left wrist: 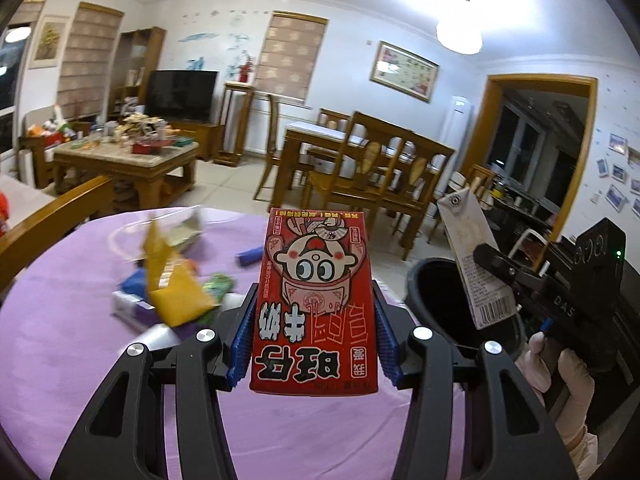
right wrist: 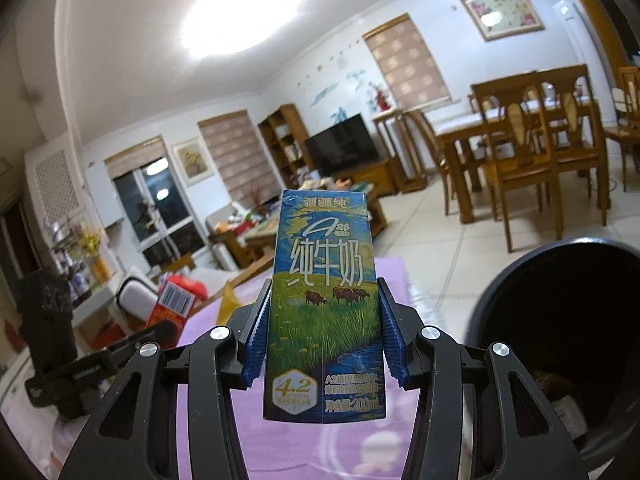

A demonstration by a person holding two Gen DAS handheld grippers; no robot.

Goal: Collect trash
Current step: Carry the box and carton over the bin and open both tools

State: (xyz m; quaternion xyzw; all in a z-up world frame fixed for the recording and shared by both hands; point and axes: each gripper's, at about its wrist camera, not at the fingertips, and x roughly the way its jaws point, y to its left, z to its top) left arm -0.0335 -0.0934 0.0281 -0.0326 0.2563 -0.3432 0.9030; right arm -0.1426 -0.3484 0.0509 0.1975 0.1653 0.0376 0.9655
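Trash: two drink cartons are being carried, one in each gripper, while more wrappers are lying on the purple tablecloth (left wrist: pixel 80 360).
Left gripper (left wrist: pixel 315 332): its jaws are standing about half open and pressing on the sides of the red carton (left wrist: pixel 316 300), which is being held clear of the table with its print upside down.
Right gripper (right wrist: pixel 323 332): likewise about half open, it is clamping the blue-green milk carton (right wrist: pixel 324 312) upright by its narrow sides, so the box is staying square between the pads.
Bin (right wrist: pixel 560 320): a dark round bin is standing just beside the table edge, mouth open; both cartons are probably heading there, being held high enough to clear its rim.
Hand: a gloved hand (left wrist: pixel 560 368) is gripping the right tool's handle near the bin.
Leftovers: a yellow packet (left wrist: pixel 176 292) and other blurred scraps are waiting on the cloth, well apart from the bin.
Risk: the cartons are light, so squeezing harder is likely to crumple them.
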